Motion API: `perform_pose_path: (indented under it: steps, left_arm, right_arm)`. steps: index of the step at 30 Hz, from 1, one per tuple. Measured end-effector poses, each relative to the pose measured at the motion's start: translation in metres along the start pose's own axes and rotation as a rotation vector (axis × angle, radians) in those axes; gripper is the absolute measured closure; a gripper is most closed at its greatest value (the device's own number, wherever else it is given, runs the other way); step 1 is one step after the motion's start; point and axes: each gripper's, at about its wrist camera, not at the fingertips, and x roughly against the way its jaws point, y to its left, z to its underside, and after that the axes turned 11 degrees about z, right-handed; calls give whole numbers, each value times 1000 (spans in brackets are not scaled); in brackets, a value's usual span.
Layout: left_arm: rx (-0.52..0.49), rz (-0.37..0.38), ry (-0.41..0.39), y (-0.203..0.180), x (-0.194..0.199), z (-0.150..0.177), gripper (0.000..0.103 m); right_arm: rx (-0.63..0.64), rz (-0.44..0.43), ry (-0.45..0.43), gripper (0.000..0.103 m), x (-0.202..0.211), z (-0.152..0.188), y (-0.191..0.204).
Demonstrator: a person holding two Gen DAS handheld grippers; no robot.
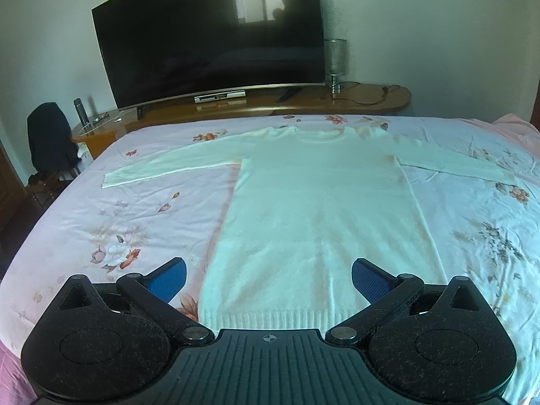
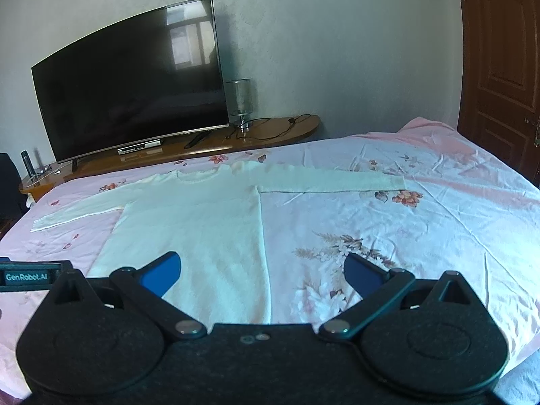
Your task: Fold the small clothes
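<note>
Nearest to us, our left tool (image 1: 268,278) hangs wide open above the ribbed hem of the white sweater (image 1: 317,209), its blue pads (image 1: 170,278) spread to either side and gripping nothing. Our right tool (image 2: 261,275) is just as wide open and empty, held over the sweater's right edge near the hem, with one pad above the knit and the other above the bedsheet (image 2: 422,236).

The sweater lies flat on the bed, hem towards us and round neckline at the far end, both long sleeves stretched out sideways. The floral pink sheet beneath it shows a few creases.

Beyond the foot of the bed we see a long wooden surface (image 1: 371,98) against the wall. On it stands a large curved television (image 1: 209,33) with a dark screen, a glass-shaded lamp (image 1: 335,60) beside it, and a cable trailing near the lamp. In the right wrist view a brown wooden door (image 2: 503,60) stands far right.
</note>
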Motion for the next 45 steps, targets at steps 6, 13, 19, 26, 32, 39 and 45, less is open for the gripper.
perform_pose_path:
  steps: [6, 13, 19, 26, 32, 39, 45]
  left_arm:
    - [7, -15, 9, 8, -21, -10, 0]
    - [-3, -43, 18, 14, -44, -27, 0]
    - [-12, -10, 38, 26, -75, -47, 0]
    - [-13, 14, 38, 40, -122, -76, 0]
    - [-42, 16, 67, 32, -160, -91, 0]
    - [-35, 0, 95, 10, -201, -101, 0]
    - [-37, -5, 109, -13, -235, -113, 0]
  right_arm:
    - [19, 14, -15, 0, -16, -6, 3]
    - [34, -3, -30, 1, -35, -17, 9]
    - [23, 31, -38, 2, -53, -28, 22]
    - [-9, 80, -4, 4, -88, -40, 39]
    - [-39, 114, 34, 22, -120, -44, 34]
    - [-46, 150, 76, 22, -168, -52, 7]
    - [-87, 174, 136, 25, -228, -59, -37]
